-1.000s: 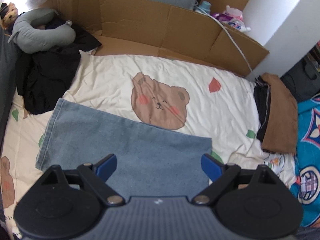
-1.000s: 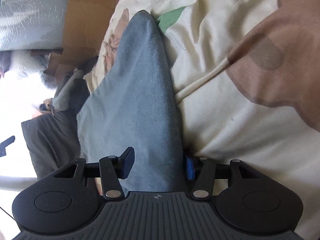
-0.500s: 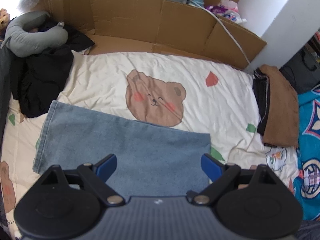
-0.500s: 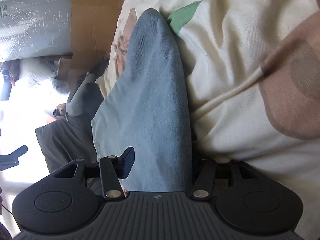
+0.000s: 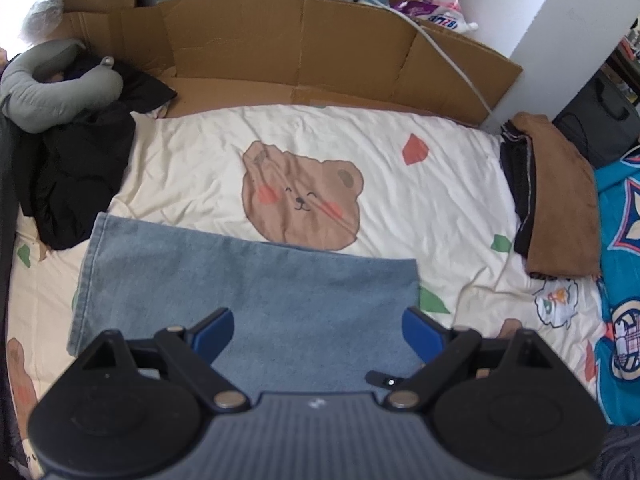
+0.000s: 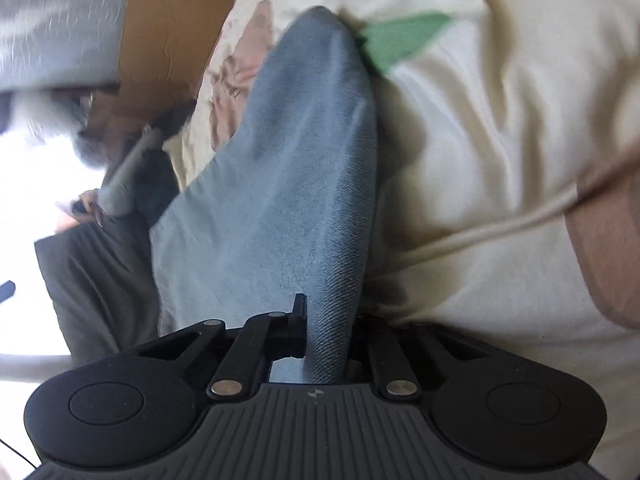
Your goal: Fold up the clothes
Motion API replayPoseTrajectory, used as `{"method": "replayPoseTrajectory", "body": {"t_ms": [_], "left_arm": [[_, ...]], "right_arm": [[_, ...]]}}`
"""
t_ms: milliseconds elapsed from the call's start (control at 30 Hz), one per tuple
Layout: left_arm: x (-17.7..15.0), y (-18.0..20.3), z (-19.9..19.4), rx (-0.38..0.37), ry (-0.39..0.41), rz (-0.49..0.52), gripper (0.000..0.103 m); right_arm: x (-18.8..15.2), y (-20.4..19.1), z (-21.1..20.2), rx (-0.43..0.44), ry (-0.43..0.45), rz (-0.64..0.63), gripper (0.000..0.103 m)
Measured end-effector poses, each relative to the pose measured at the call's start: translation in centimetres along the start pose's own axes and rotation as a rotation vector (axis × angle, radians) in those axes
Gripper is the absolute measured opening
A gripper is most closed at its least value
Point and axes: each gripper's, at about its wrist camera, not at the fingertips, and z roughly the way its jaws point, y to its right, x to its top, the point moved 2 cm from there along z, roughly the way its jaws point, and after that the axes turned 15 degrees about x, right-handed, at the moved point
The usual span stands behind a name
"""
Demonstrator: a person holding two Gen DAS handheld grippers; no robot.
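Note:
A folded light-blue denim garment [image 5: 248, 280] lies flat on the cream bear-print sheet [image 5: 440, 184]. My left gripper [image 5: 318, 330] hovers over its near part, jaws wide open with nothing between them. In the right wrist view the same denim [image 6: 288, 184] runs away from the camera, and my right gripper [image 6: 326, 320] is shut on its near edge, the fabric bunched between the fingers. A small black part of the right gripper [image 5: 382, 380] peeks out at the denim's near right corner in the left wrist view.
A black garment [image 5: 76, 168] and a grey neck pillow [image 5: 52, 84] lie at the left. A folded brown and black pile [image 5: 556, 200] sits at the right beside a turquoise cloth [image 5: 620, 240]. Cardboard [image 5: 320, 44] lines the far side; a white cord [image 6: 480, 232] crosses the sheet.
My right gripper has shut on the denim's near edge; it was open around it before. The left gripper has stayed open, drawing back a little above the denim.

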Motion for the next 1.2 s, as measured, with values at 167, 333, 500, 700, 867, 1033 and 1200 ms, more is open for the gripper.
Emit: {"method": "replayPoseTrajectory", "body": {"t_ms": [167,333,500,700,867,1033,1200], "left_arm": [[0.6,-0.1,-0.7,0.006,0.026,0.007,0.093],[1.6,-0.3,-2.1,-0.016,0.067,-0.021,0.093],[2.0,-0.5,-2.5,-0.021,0.075,-0.03,0.093],[2.6,-0.8,-3.0,-0.027,0.085,-0.046,0.093],[2.9,-0.9,-3.5,-0.037,0.097,-0.052,0.093],[2.9,-1.2,-3.8,-0.044,0.098,-0.059,0.093],[3.0,-1.4,-4.3,-0.052,0.106,-0.064,0.093]], "right_arm": [[0.9,-3.0,-0.5,-0.022,-0.026,-0.032,0.006],[2.0,-5.6,-1.9,-0.019,-0.028,-0.041,0.005],[3.2,-8.1,-2.8,-0.019,-0.017,-0.057,0.005],[5.1,-9.5,-6.0,-0.043,-0.018,-0.095,0.005],[7.5,-9.6,-9.0,-0.099,-0.005,-0.109,0.005],[9.4,-9.1,-11.7,-0.155,0.007,-0.116,0.005],[10.8,-9.4,-14.0,-0.205,0.02,-0.132,0.005]]}}
